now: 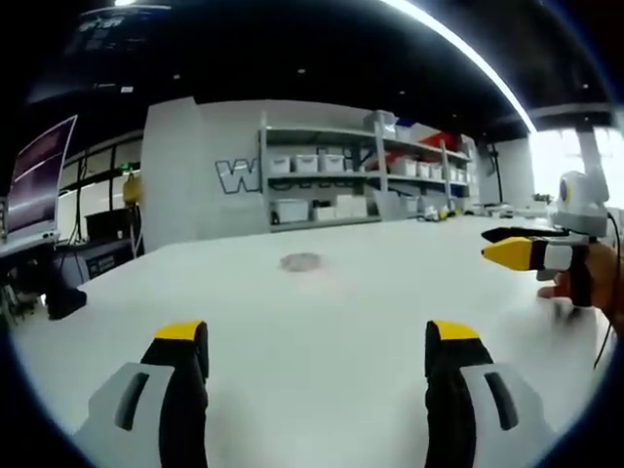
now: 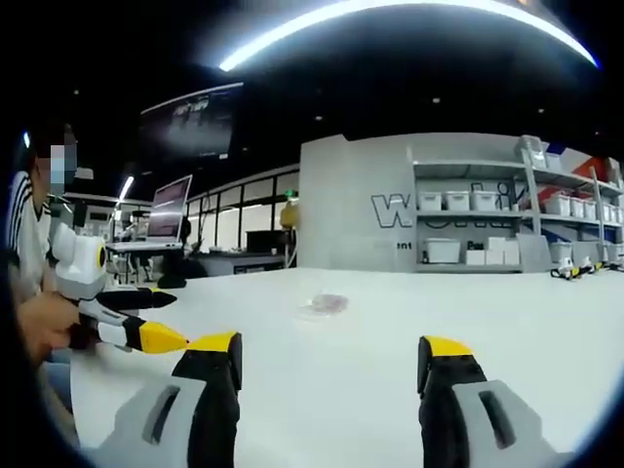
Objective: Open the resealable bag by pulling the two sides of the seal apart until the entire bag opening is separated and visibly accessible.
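A wide white tabletop [image 1: 322,322] runs back to a grey wall with large letters and metal shelves [image 1: 331,175] loaded with white bins, under a dark ceiling crossed by a long strip light [image 2: 390,15]. In the left gripper view the left tongs [image 1: 317,341] hang low over the tabletop with the jaws standing wide apart, yellow tips up, and nothing between them. Ahead of them, well apart and lying flat near the middle of the tabletop, is the small clear resealable bag [image 1: 301,261]; whether its seal is closed is too small to tell. Off to the right edge of that view the right tongs [image 1: 507,244] point inward, held by a hand [image 1: 590,283]; there its black and yellow jaws look parted. In the right gripper view the right tongs [image 2: 327,356] also stand wide apart and bare above the tabletop, and the bag [image 2: 325,305] lies ahead of them, slightly left of the gap, well apart. At the left of that view the left tongs [image 2: 185,322] reach in, its yellow tip just beside the right tongs' left jaw, held by a hand [image 2: 34,327]. Farther back a monitor [image 2: 168,210] stands on a desk.
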Demonstrator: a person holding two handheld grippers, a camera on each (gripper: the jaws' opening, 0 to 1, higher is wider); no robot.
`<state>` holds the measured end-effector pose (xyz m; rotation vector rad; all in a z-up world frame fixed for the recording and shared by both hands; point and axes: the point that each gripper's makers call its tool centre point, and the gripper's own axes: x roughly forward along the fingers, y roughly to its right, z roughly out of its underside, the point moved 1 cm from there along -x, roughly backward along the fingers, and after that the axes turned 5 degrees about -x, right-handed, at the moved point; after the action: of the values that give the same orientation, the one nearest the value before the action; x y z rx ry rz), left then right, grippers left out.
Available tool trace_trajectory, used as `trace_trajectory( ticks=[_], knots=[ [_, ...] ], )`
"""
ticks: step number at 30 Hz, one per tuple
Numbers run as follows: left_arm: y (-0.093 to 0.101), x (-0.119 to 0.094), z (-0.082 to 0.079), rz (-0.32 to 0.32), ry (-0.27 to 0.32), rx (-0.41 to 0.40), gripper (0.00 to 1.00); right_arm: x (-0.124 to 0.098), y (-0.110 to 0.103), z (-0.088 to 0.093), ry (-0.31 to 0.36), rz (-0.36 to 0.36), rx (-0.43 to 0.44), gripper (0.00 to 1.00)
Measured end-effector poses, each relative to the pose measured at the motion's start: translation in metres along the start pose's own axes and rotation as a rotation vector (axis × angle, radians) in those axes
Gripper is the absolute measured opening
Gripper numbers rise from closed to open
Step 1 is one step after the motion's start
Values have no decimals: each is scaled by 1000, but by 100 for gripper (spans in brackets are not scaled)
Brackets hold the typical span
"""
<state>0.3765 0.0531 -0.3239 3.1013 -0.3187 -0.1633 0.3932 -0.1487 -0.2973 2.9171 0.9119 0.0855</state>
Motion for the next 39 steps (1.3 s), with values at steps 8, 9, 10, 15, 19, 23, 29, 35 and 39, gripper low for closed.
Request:
trace_trajectory(
  ticks=[8, 9, 10, 15, 19, 23, 29, 35, 39],
  knots=[
    [1, 0, 2, -2, -6, 14, 91, 1, -7, 3, -13, -46, -16, 50],
    [2, 0, 2, -1, -5, 16, 91, 1, -7, 3, -13, -46, -18, 49],
    [2, 0, 2, -1, -6, 18, 91, 1, -8, 3, -16, -47, -19, 48],
    [2, 0, 3, 3, -12, 14, 91, 1, -8, 3, -17, -52, -21, 45],
    [3, 0, 3, 5, -9, 11, 91, 1, -9, 3, -17, -55, -22, 44],
    [3, 0, 3, 6, -9, 8, 91, 1, -9, 3, -18, -57, -23, 44],
    [3, 0, 4, 9, -12, 8, 90, 2, -7, 3, -21, -57, -23, 43],
    [3, 0, 4, 10, -15, 8, 90, 3, -7, 2, -20, -62, -23, 42],
    [2, 1, 4, 11, -16, 8, 90, 5, -7, 3, -23, -66, -26, 41]
  ],
)
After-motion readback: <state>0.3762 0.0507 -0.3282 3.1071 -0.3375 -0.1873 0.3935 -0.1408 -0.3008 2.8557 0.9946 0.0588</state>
